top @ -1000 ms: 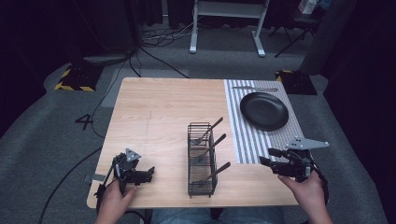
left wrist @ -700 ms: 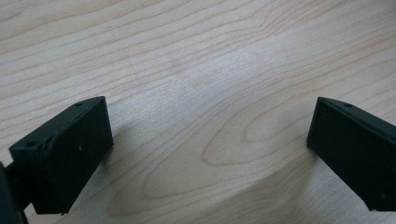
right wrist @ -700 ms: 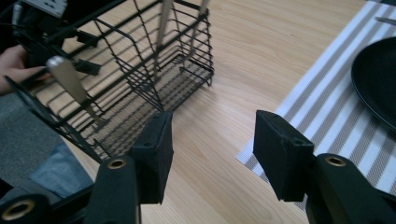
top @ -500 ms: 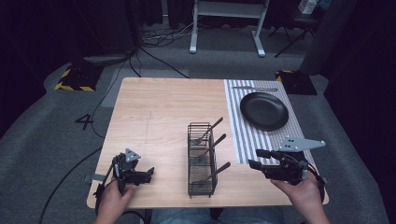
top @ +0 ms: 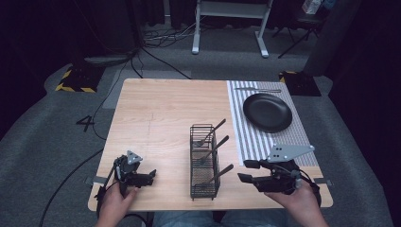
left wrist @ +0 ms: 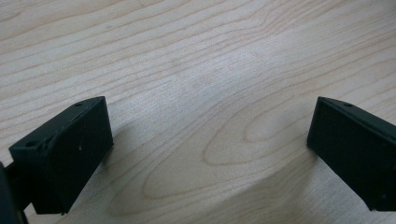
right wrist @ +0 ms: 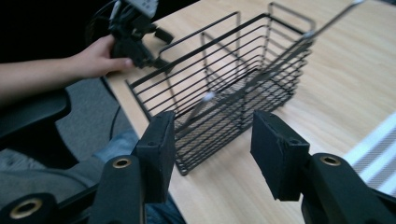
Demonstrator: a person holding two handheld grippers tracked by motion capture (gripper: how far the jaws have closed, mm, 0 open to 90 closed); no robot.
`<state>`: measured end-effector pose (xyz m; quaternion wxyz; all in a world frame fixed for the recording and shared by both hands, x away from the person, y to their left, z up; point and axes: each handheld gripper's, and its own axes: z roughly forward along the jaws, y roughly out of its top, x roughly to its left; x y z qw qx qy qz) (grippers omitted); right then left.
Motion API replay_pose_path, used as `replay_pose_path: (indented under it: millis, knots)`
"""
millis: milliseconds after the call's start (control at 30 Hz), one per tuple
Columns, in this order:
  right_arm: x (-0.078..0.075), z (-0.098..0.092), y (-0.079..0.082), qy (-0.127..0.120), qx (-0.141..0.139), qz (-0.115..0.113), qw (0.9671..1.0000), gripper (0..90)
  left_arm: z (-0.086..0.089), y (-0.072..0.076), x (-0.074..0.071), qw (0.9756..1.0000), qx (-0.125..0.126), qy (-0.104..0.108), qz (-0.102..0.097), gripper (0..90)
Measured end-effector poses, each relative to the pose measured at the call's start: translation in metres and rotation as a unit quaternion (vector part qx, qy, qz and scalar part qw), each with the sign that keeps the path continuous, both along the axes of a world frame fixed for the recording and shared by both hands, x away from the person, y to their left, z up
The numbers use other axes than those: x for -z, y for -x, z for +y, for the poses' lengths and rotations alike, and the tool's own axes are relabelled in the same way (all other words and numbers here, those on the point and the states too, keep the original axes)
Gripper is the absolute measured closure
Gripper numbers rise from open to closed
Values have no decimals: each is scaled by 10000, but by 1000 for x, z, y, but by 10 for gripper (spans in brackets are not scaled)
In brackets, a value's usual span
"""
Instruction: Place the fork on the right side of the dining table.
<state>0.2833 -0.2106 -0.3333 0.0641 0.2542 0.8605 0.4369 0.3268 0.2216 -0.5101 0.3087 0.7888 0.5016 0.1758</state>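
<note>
In the high view, a light wooden table is standing on grey carpet. A black wire basket is sitting near the table's front edge, about midway across, with three compartments in a row running front to back. One piece of dark cutlery is leaning in each compartment, handles angling up toward the right: the far one, the middle one and the near one. To the right, a striped placemat is lying with a black plate on it and another utensil at its far end. The right gripper is pointing left toward the basket's near compartment, just beside it but not touching, jaws parted with nothing between them. The left gripper is resting at the front left of the table, well apart from the basket, jaws pointing right.

In the left gripper view, its own two black jaws are standing wide apart over bare wood grain, gripping nothing.

In the right gripper view, its two black jaws are standing moderately apart and have just been closing slightly, with nothing between the pads. Beyond them, the wire basket is sitting close ahead, and the handle of the nearest utensil is poking out toward the gap, not yet reached. Farther off, the person's other hand is holding the left gripper at the table's edge.
</note>
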Motion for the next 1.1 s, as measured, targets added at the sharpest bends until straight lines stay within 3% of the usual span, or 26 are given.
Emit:
replay_pose_path:
  millis: [300,500,700,1100]
  knots:
    - [10,21,-16,-54,-111,276,9995,543,0,0,0,10000,-2,1,-1,3]
    - [14,31,-22,26,-174,325,9993,573,0,0,0,10000,-1,-1,-1,3]
    - [18,34,-26,55,-179,388,9991,615,0,0,0,10000,1,0,0,3]
    - [20,36,-31,-22,-342,601,9976,780,0,0,0,10000,2,0,2,3]
